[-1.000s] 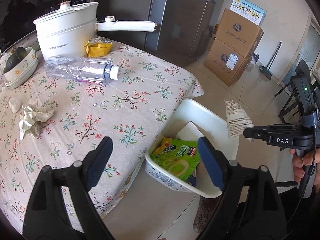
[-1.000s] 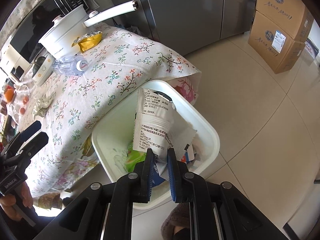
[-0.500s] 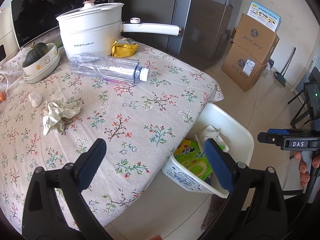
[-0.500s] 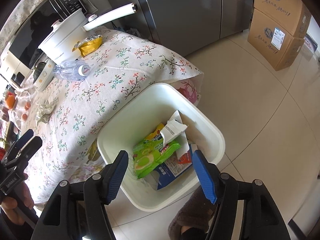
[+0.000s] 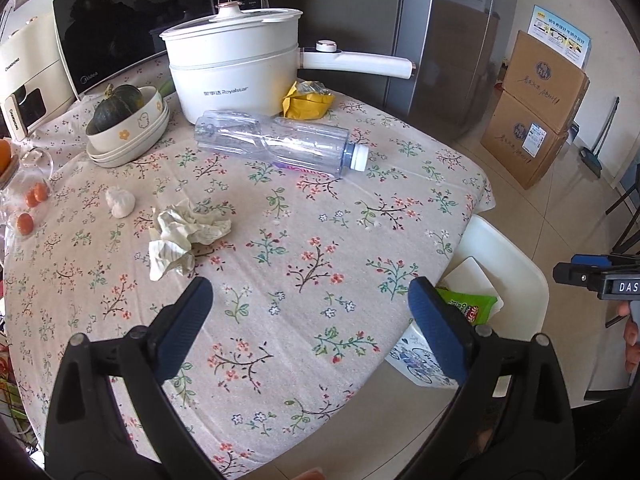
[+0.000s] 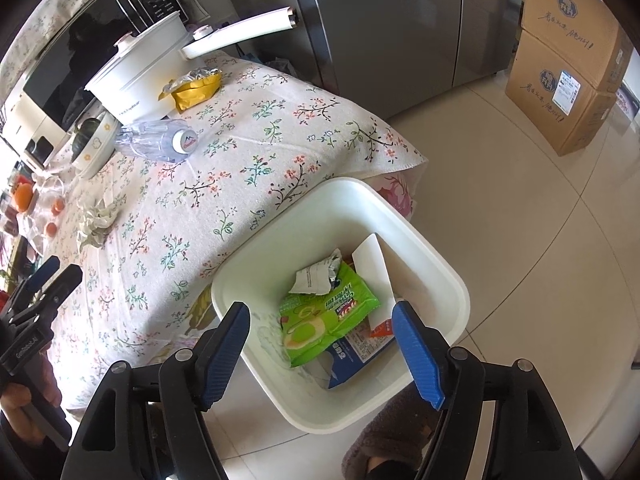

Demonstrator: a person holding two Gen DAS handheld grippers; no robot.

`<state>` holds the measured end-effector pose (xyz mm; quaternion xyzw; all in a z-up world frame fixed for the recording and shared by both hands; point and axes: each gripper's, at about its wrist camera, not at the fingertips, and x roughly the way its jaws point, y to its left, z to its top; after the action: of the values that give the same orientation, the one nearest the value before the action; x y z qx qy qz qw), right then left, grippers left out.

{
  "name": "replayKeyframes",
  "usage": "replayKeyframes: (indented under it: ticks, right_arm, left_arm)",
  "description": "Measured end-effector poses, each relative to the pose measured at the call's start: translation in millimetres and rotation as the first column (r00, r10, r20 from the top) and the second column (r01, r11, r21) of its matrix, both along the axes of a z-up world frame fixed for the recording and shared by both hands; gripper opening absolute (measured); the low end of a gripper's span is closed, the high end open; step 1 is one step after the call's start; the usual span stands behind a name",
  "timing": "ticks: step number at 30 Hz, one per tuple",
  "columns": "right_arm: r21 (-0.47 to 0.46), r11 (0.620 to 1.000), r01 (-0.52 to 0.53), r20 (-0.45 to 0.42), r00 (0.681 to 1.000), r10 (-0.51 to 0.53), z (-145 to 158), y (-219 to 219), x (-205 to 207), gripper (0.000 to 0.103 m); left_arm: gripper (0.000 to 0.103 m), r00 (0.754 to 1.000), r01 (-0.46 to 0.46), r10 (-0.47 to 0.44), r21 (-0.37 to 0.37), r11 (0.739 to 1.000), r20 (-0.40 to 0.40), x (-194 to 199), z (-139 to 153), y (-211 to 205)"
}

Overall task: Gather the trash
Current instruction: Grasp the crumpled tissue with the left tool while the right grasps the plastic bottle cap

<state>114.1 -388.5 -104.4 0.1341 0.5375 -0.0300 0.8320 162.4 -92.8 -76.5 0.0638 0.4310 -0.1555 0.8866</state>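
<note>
Left tool (image 5: 310, 312) is spread wide with nothing between its fingers, hanging over the near edge of the floral worktop (image 5: 304, 216). The crumpled tissue (image 5: 182, 236) sits just ahead and left of its left finger, and a small white wad (image 5: 120, 202) is a bit further out. The clear bottle (image 5: 280, 146) lies on its side well ahead, with the yellow wrapper (image 5: 306, 100) behind it by the white pot (image 5: 236, 76).

Right tool (image 6: 322, 344) is over the white bin (image 6: 436, 268), jaws opening and not holding anything. The green packet (image 6: 328, 316) and a crumpled wrapper (image 6: 316, 276) lie in the bin right below and between its fingers.
</note>
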Motion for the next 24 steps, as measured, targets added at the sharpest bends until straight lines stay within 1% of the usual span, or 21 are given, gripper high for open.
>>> replayKeyframes:
  ticks: [8, 13, 16, 21, 22, 24]
  right_arm:
    - [-0.033, 0.998, -0.049, 0.027, 0.998, 0.05, 8, 29, 25, 0.079]
    - [-0.06, 0.995, -0.083, 0.054, 0.995, 0.086, 12, 46, 43, 0.081]
    - [-0.072, 0.993, -0.099, 0.07, 0.992, 0.104, 10, 56, 55, 0.082]
    - [-0.074, 0.988, -0.137, 0.099, 0.985, 0.144, 8, 71, 83, 0.083]
    - [-0.076, 0.987, -0.143, 0.105, 0.983, 0.151, 9, 73, 89, 0.083]
    - [-0.078, 0.983, -0.168, 0.121, 0.977, 0.176, 10, 80, 102, 0.083]
  left_arm:
    - [0.098, 0.995, -0.098, 0.098, -0.025, 0.995, -0.016, 25, -5, 44]
    - [0.098, 0.982, -0.181, 0.175, -0.073, 0.981, -0.076, 44, -20, 70]
    - [0.098, 0.973, -0.216, 0.207, -0.089, 0.972, -0.099, 53, -27, 79]
    - [0.097, 0.973, -0.219, 0.211, -0.085, 0.972, -0.096, 64, -35, 83]
    - [0.096, 0.973, -0.218, 0.21, -0.081, 0.973, -0.091, 66, -36, 83]
    - [0.089, 0.974, -0.216, 0.211, -0.063, 0.974, -0.077, 70, -38, 81]
